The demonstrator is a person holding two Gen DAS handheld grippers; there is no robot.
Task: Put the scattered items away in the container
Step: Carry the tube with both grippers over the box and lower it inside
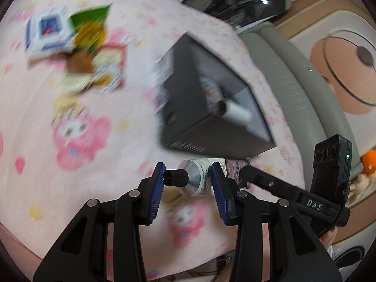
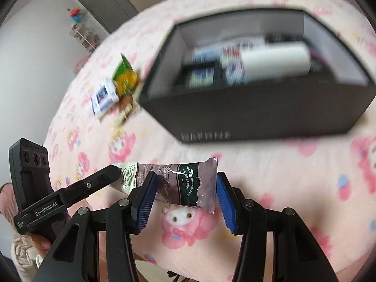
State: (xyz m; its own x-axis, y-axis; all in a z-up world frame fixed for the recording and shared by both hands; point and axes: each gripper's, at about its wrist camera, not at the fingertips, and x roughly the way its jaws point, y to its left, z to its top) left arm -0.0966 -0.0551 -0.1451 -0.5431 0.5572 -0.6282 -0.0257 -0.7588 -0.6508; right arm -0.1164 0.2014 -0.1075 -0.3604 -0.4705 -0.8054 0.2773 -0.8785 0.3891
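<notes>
A hand cream tube [image 1: 199, 178] with a black cap [image 1: 176, 178] is held between both grippers above the pink cloth. My left gripper [image 1: 186, 178] is shut on its cap end. My right gripper [image 2: 185, 185] is shut on its flat crimped end [image 2: 188, 184]. The right gripper's finger also shows in the left wrist view [image 1: 258, 178]. The dark box [image 1: 188, 108] stands just beyond the tube, with a white tube [image 1: 235, 112] and other items inside. The box also shows in the right wrist view [image 2: 258, 115]. A pile of scattered packets [image 1: 77, 47] lies farther off on the cloth.
The pink cartoon-print cloth [image 1: 70, 152] covers the surface. A grey padded edge [image 1: 293, 82] and a floor mat [image 1: 340, 47] lie past the box. The packet pile also shows in the right wrist view [image 2: 115, 94], left of the box.
</notes>
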